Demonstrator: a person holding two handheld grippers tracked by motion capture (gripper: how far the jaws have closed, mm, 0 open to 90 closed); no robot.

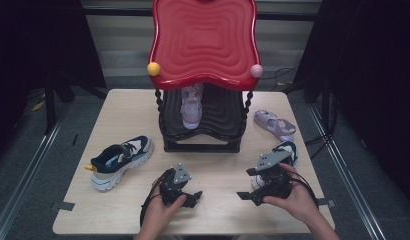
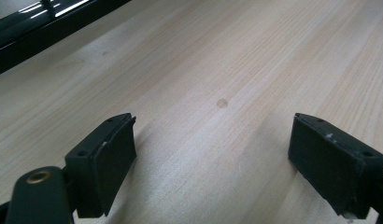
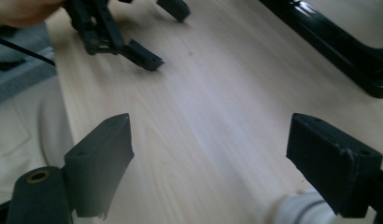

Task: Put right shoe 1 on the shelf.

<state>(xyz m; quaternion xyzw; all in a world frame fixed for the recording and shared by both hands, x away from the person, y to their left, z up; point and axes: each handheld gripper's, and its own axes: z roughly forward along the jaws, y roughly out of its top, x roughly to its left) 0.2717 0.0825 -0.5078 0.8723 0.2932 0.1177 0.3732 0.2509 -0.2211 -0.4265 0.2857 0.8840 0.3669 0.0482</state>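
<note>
One lilac sandal [image 1: 191, 106] sits on rack [image 1: 202, 131]; other sandal [image 1: 274, 124] at 2 o'clock, sneakers left. L gripper [image 1: 189, 196], R gripper [image 1: 247, 193] both wide, empty.

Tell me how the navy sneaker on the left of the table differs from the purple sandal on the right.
The navy sneaker is a closed, bulky shoe with a thick white sole; the purple sandal is open, made of straps. The sneaker is dark navy and white with a yellow heel tab; the sandal is pale lilac all over. The sneaker looks larger than the sandal. Both lie singly on the wooden table, flanking the black rack.
</note>
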